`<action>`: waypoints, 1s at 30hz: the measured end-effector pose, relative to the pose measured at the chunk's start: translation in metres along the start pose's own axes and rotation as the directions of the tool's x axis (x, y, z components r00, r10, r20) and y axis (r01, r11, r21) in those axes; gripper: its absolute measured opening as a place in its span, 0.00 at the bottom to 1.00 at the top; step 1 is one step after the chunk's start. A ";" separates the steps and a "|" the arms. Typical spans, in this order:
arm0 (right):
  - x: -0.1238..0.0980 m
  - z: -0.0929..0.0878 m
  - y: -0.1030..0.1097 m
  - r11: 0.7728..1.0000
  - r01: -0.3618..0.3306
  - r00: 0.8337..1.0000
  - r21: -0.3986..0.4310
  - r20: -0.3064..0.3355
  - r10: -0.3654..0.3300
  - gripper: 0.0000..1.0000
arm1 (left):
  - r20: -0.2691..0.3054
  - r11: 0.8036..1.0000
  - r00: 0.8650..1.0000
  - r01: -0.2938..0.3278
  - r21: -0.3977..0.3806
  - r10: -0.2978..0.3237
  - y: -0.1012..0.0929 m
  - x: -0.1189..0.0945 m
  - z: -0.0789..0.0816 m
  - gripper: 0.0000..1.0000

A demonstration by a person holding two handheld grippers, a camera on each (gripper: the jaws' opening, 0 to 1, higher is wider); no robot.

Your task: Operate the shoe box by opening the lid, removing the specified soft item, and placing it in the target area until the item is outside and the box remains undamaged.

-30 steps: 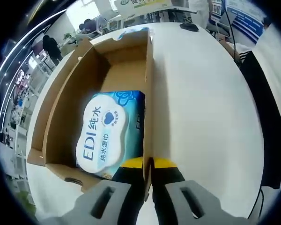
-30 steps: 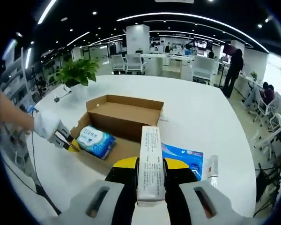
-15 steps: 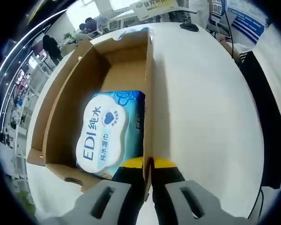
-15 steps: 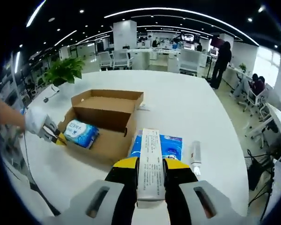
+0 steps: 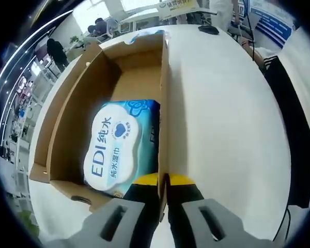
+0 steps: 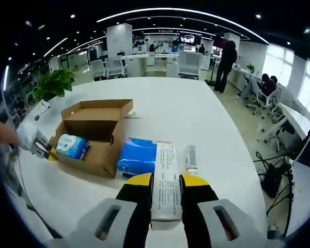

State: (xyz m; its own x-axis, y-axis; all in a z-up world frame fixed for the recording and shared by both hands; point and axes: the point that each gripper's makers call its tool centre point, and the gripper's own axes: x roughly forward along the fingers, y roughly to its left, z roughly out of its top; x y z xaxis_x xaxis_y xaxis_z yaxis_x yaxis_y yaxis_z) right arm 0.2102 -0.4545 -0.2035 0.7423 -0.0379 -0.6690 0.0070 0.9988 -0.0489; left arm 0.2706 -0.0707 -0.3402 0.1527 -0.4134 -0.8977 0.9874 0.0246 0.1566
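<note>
The brown cardboard shoe box point(image 5: 72, 111) lies open with its lid off. Inside it sits a blue and white EDI wet-wipes pack point(image 5: 121, 147). My left gripper point(image 5: 164, 180) is shut on the box's right side wall, one yellow tip on each side of it. In the right gripper view the box point(image 6: 95, 132) and wipes pack point(image 6: 72, 146) lie at left, with the left gripper point(image 6: 44, 151) at the box's near corner. My right gripper point(image 6: 165, 181) is shut on a long white printed carton point(image 6: 166, 191), held above the table.
On the white table point(image 6: 165, 111), a blue soft pack point(image 6: 139, 157) and a white tube point(image 6: 190, 156) lie right of the box. A black object point(image 5: 209, 29) rests at the table's far end. A plant point(image 6: 54, 82), chairs and a standing person point(image 6: 228, 54) are beyond.
The right gripper's view has swung right and back with the carton still held, so the box now sits further left. The left gripper and box have not moved.
</note>
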 end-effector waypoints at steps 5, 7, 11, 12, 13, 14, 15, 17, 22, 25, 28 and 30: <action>0.001 -0.006 -0.008 1.000 0.018 1.000 -0.004 -0.007 -0.018 0.18 | 0.000 1.000 1.000 -0.003 -0.001 0.003 0.000 0.000 0.000 0.03; 0.001 -0.009 -0.010 1.000 0.024 1.000 -0.003 -0.013 -0.024 0.18 | -0.001 1.000 1.000 -0.005 -0.001 0.005 0.000 0.000 0.000 0.03; 0.000 -0.016 -0.015 0.999 0.036 0.999 0.008 -0.017 -0.036 0.18 | -0.001 1.000 1.000 -0.005 -0.001 0.005 0.000 0.001 0.000 0.03; 0.000 -0.018 -0.017 0.999 0.040 0.999 0.006 -0.018 -0.040 0.18 | -0.001 1.000 1.000 -0.005 -0.001 0.005 0.000 0.001 0.000 0.03; 0.000 -0.021 -0.021 0.999 0.046 0.999 0.012 -0.026 -0.046 0.18 | -0.001 1.000 1.000 -0.005 -0.001 0.005 0.000 0.001 0.000 0.03; 0.000 -0.024 -0.024 0.999 0.052 0.998 0.015 -0.027 -0.051 0.18 | -0.001 1.000 1.000 -0.006 -0.001 0.006 0.000 0.001 0.000 0.03; -0.001 -0.025 -0.025 0.998 0.056 0.998 0.015 -0.025 -0.055 0.18 | -0.001 1.000 1.000 -0.006 -0.001 0.006 0.000 0.000 0.000 0.03; -0.001 -0.031 -0.032 0.997 0.069 0.997 0.022 -0.033 -0.068 0.18 | 0.000 1.000 1.000 -0.007 -0.002 0.007 0.000 0.000 0.000 0.03; 0.004 -0.047 -0.040 0.996 0.081 0.996 0.022 -0.049 -0.080 0.18 | -0.001 1.000 1.000 -0.002 -0.004 0.002 0.001 0.000 0.000 0.03; 0.007 -0.056 -0.042 0.996 0.080 0.995 0.039 -0.055 -0.078 0.18 | -0.002 1.000 1.000 -0.002 -0.005 0.002 0.000 0.000 0.000 0.03; 0.011 -0.064 -0.044 0.995 0.083 0.995 0.051 -0.065 -0.080 0.18 | -0.003 1.000 1.000 0.000 -0.008 0.000 0.001 0.000 0.000 0.03; 0.013 -0.067 -0.044 0.995 0.081 0.995 0.051 -0.069 -0.078 0.18 | -0.004 1.000 1.000 0.002 -0.009 -0.002 0.001 0.001 0.000 0.03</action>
State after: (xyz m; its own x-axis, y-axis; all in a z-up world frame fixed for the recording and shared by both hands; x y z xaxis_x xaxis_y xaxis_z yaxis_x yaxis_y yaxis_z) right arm 0.1745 -0.5009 -0.2603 0.6916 -0.1177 -0.7126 0.1018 0.9927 -0.0651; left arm 0.2715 -0.0705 -0.3409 0.1505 -0.4096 -0.8998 0.9881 0.0318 0.1508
